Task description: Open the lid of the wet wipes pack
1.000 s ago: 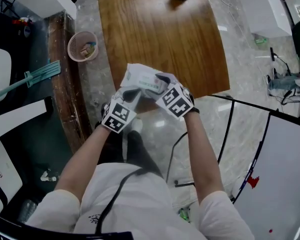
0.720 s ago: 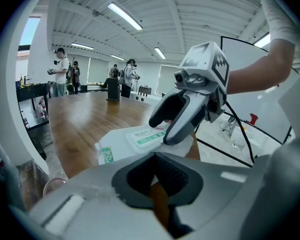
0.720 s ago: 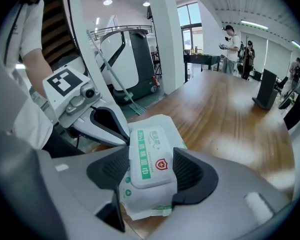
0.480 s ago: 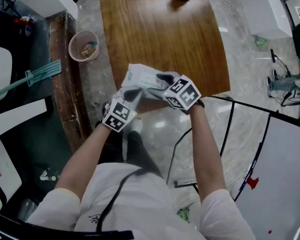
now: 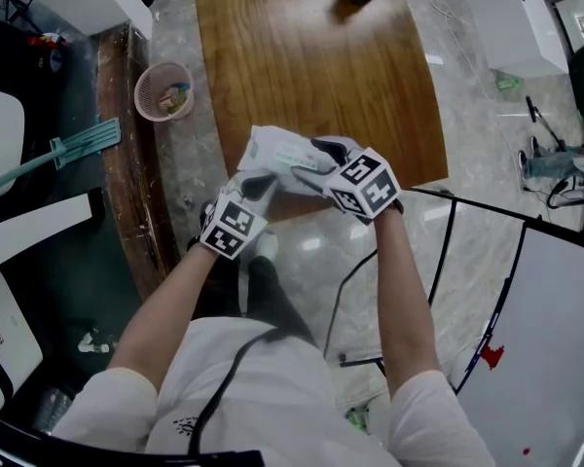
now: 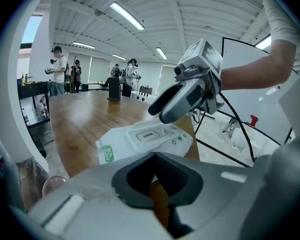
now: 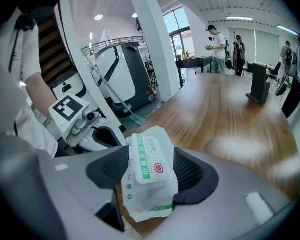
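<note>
white wet wipes pack [image 5: 280, 152] sits clamped in your right gripper [image 7: 150, 176] over the wooden tabletop's [image 5: 302, 56] near edge, lid [image 6: 149, 134] shut; your left gripper [image 6: 157, 176] hovers just beside it, jaws apart, empty.

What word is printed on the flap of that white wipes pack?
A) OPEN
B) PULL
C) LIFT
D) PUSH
A: in the left gripper view, the lid on top of the wet wipes pack plainly reads OPEN.
</note>
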Motion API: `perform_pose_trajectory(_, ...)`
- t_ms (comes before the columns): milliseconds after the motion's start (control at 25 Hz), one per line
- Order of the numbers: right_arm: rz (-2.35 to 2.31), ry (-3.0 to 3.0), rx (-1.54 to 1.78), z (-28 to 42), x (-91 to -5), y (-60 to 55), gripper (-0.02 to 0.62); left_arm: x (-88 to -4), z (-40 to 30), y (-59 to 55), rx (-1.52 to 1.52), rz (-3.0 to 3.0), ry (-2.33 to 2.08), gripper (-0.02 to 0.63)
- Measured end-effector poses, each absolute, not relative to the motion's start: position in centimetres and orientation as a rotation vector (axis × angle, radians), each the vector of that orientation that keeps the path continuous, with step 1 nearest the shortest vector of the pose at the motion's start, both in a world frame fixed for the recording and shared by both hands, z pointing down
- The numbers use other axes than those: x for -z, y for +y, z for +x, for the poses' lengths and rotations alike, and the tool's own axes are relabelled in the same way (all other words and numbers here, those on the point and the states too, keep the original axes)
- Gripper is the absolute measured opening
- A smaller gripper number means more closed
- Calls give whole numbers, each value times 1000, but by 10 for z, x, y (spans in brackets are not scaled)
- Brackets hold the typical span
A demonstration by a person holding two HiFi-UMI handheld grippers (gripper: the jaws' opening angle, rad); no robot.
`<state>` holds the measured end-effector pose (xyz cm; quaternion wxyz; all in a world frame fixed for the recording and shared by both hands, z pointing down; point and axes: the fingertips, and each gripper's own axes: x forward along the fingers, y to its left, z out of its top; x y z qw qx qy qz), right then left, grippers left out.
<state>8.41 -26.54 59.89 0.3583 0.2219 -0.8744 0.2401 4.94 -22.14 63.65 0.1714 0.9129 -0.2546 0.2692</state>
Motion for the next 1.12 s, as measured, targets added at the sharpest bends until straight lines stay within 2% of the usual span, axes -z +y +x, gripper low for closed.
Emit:
perform_pose_trajectory(200, 698, -2308, -608, 93, -581, -288, 276, -634, 46, -221, -740, 2574, -729, 6)
perform_pose_trajectory(400, 791, -2302, -556, 103, -577, -304, 224, -629, 42, -220, -716, 2562, -749, 6)
perform_pose_trajectory(1120, 1134, -2237, -608, 131, -604, -328, 173, -584, 21, -224, -574, 2556, -865, 6)
